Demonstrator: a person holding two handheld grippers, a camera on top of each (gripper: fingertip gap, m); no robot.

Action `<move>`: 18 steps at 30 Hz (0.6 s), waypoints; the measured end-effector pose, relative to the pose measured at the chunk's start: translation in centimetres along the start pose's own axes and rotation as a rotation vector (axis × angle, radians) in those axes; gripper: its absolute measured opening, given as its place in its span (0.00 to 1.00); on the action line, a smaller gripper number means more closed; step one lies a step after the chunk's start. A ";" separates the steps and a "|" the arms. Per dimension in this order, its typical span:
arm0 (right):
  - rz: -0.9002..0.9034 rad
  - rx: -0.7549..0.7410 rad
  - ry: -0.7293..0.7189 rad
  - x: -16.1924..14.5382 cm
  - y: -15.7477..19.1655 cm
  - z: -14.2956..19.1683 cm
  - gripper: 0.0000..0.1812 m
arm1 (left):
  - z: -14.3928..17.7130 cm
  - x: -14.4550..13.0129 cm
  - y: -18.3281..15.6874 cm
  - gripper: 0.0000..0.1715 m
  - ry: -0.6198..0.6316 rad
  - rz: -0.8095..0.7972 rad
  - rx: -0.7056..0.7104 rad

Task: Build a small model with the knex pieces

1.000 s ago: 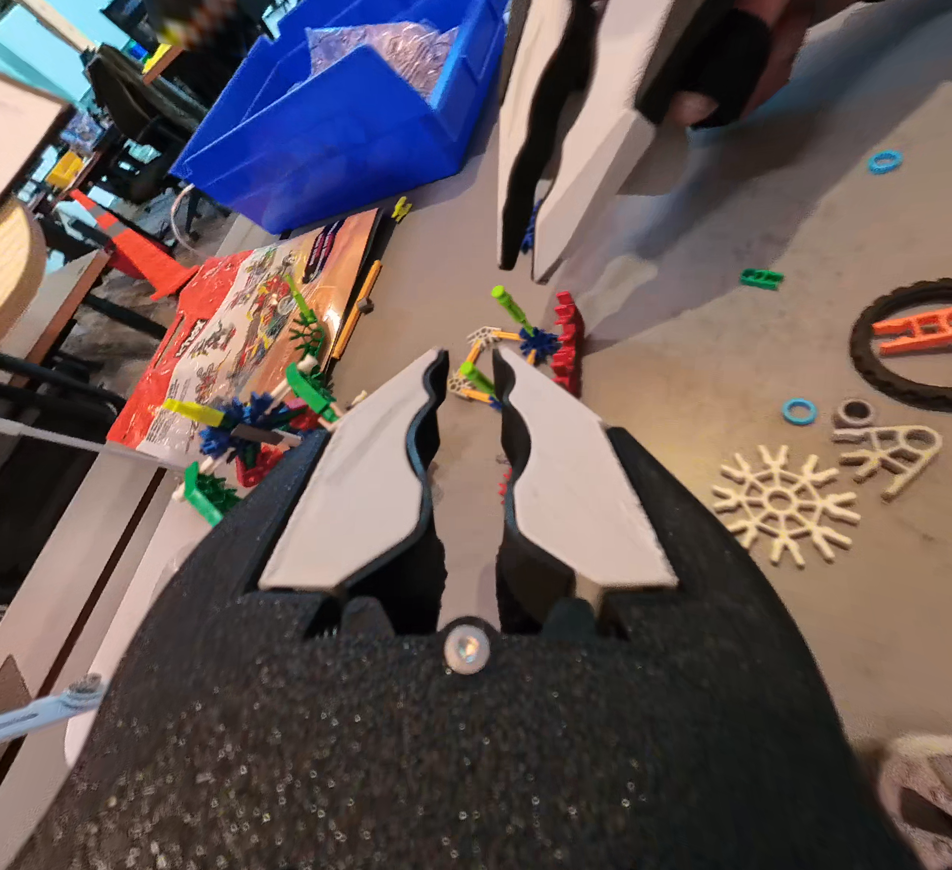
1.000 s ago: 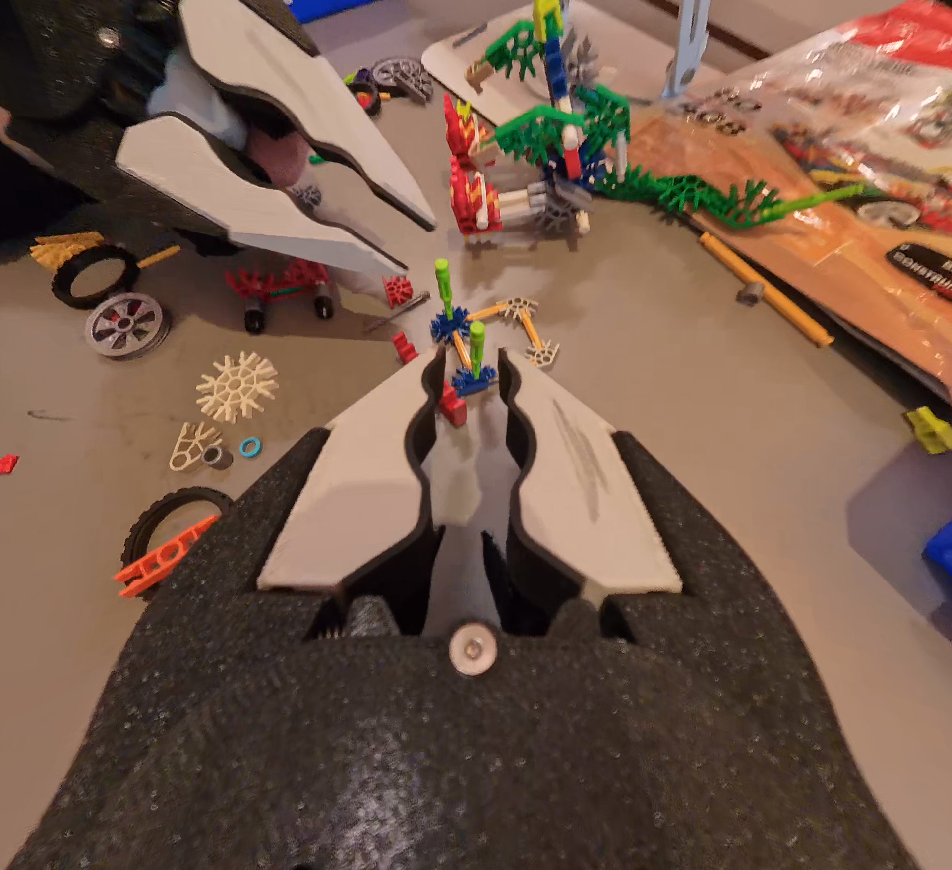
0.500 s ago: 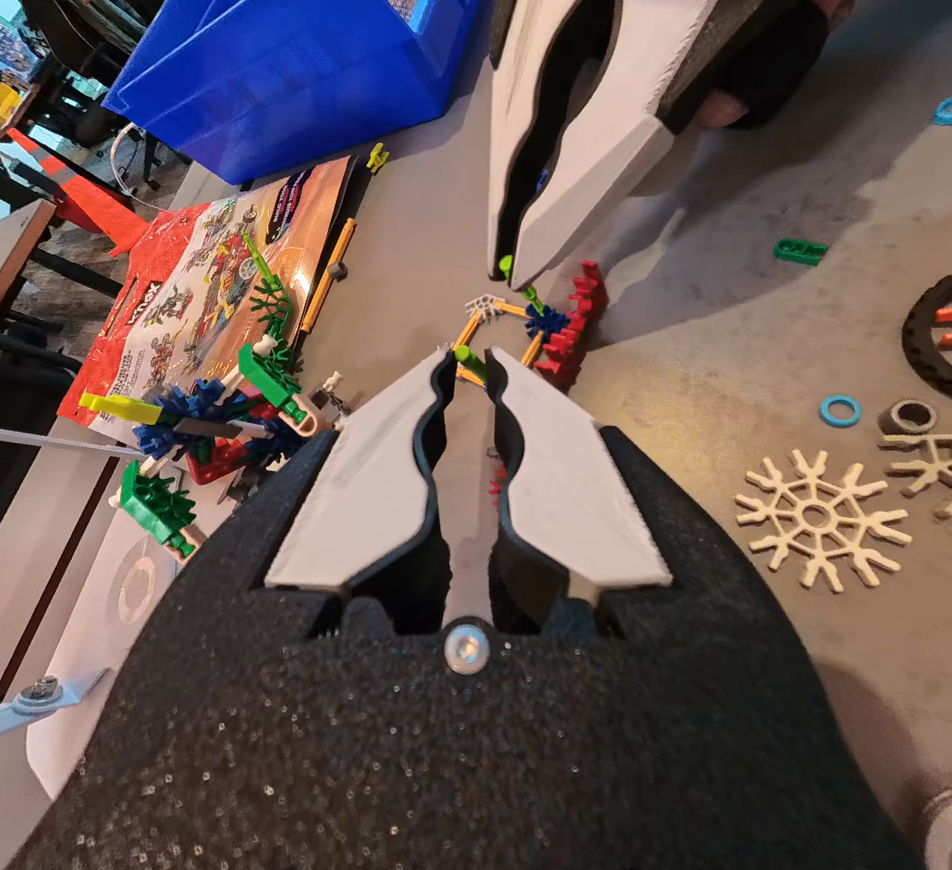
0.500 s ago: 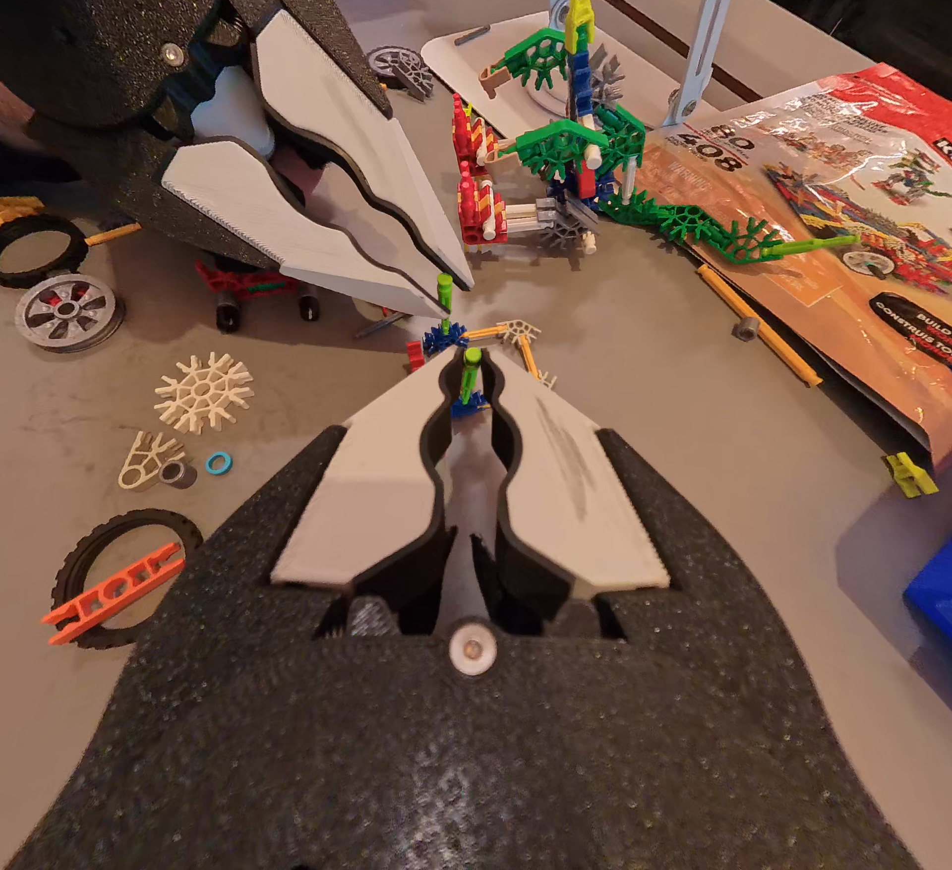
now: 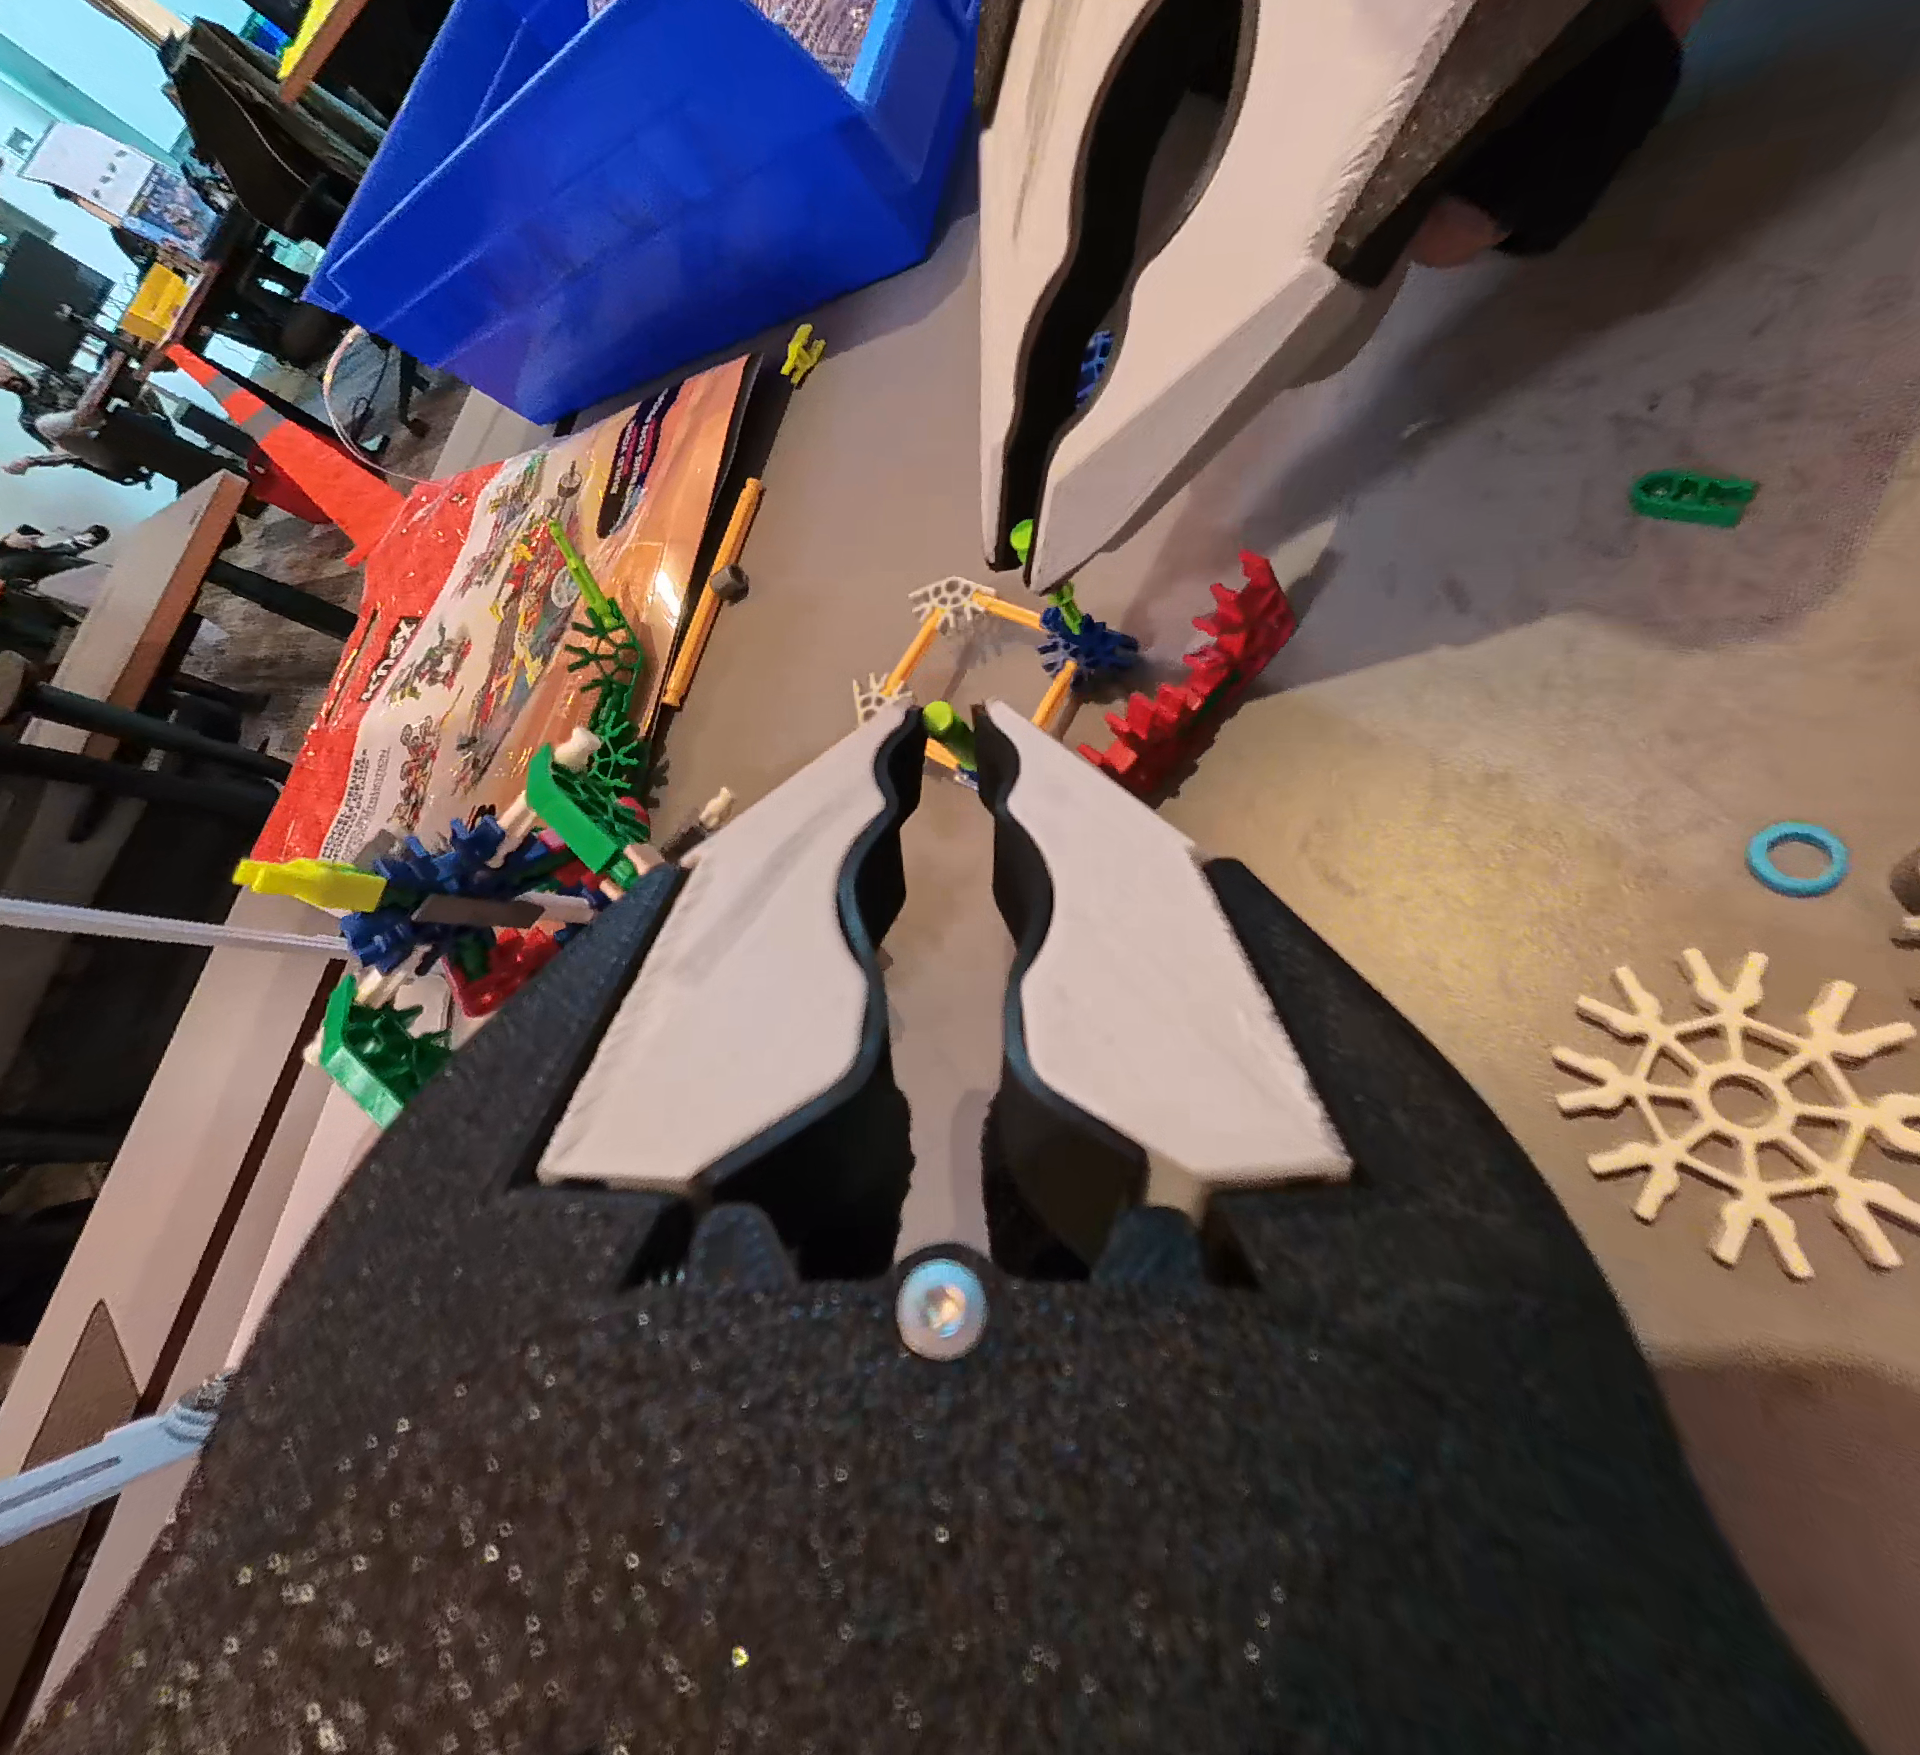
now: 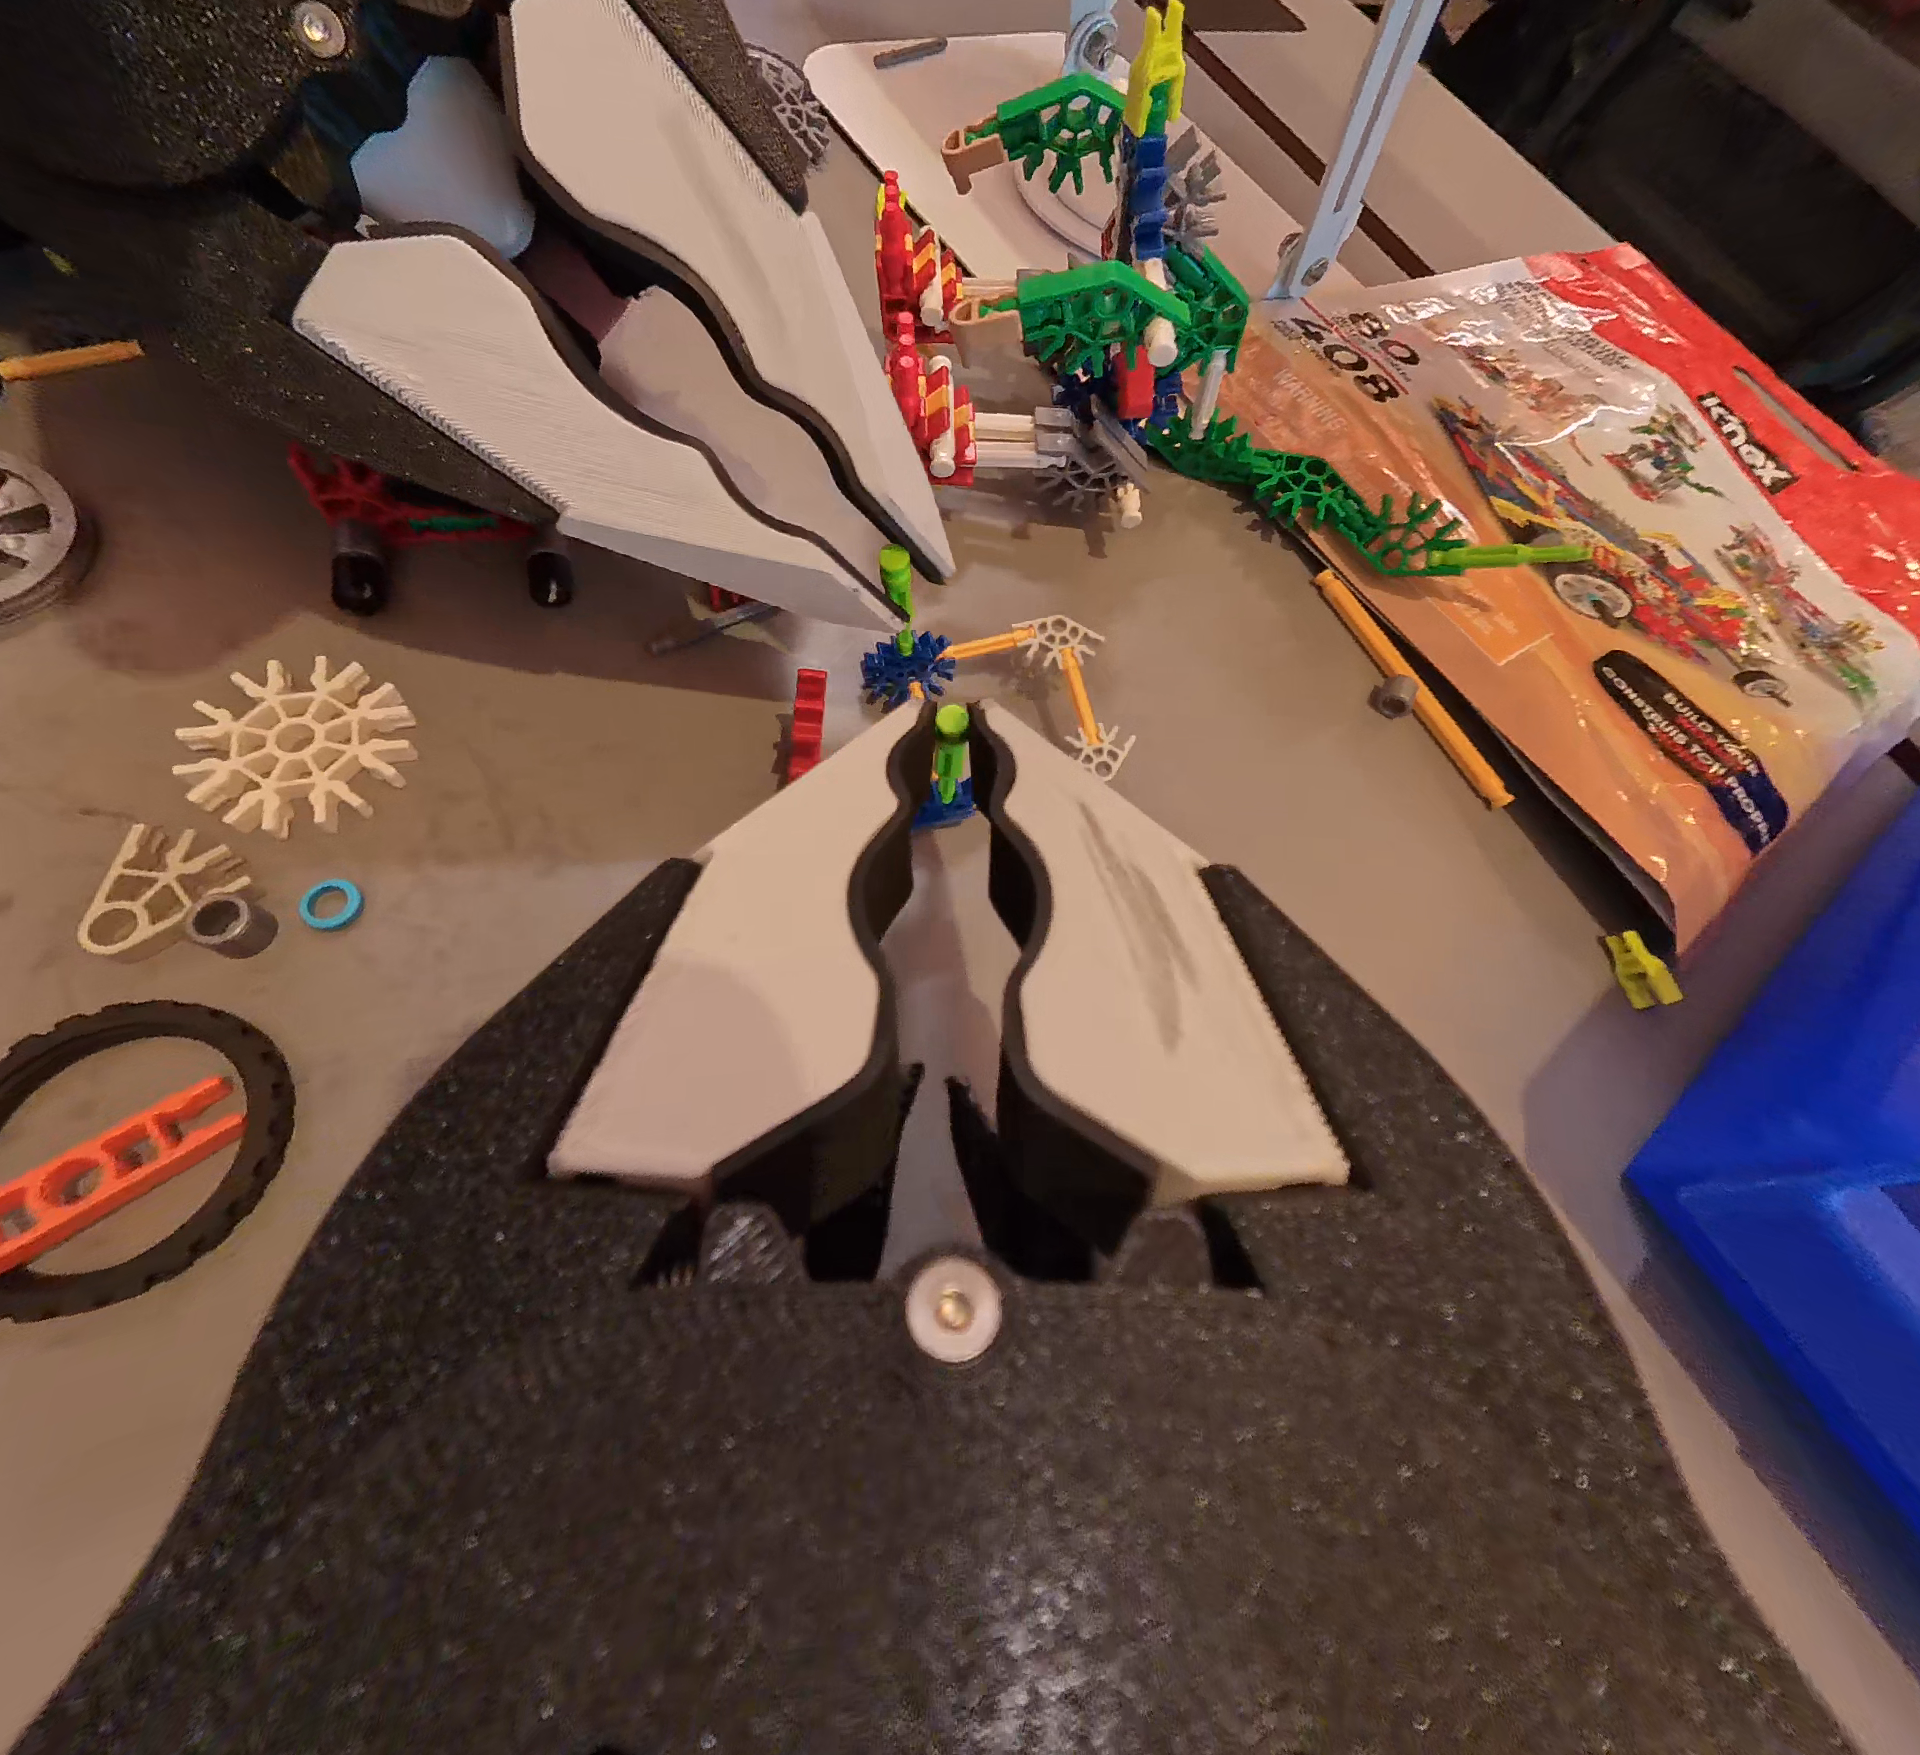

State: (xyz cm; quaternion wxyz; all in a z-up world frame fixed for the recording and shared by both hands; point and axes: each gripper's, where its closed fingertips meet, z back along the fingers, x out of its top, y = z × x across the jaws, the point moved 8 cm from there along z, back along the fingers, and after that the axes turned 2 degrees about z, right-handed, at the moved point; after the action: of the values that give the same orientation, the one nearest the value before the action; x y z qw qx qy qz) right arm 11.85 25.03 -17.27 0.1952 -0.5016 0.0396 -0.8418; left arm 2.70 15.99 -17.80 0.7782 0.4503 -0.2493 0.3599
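A small frame of yellow rods with white and blue connectors lies on the grey table. Two short green rods stand up from it. My left gripper is closed around one green rod. In the right wrist view it comes in from the upper left, its tips on that rod. My right gripper is closed around the other green rod. In the left wrist view it comes down from above onto that rod.
A blue bin stands behind, and a printed bag lies beside a larger green, red and blue model. Loose parts lie around: a red toothed piece, a white snowflake connector, a tyre and a red wheeled piece. Only a small space, under 4 cm, lies between the two pairs of fingers. From either gripper's tips it is about 4 cm to the red toothed piece.
Both grippers moved in onto the small frame from opposite sides. Their jaws narrowed, and each now has a green rod between its tips.
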 end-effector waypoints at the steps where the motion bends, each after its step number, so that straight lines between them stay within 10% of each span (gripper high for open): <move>1: 0.004 -0.006 0.000 0.0 -0.1 0.0 0.03 | 0.0 0.1 0.0 0.04 -0.003 0.001 0.002; 18: 0.125 -0.048 0.058 -0.4 0.1 0.6 0.03 | -0.4 0.1 -0.6 0.08 -0.013 0.013 -0.059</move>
State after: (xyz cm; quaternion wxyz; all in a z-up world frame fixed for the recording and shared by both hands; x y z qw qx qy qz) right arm 12.60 25.14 -17.29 0.2339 -0.4780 0.0968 -0.8411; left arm 3.26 16.19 -18.19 0.7872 0.4278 -0.2677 0.3545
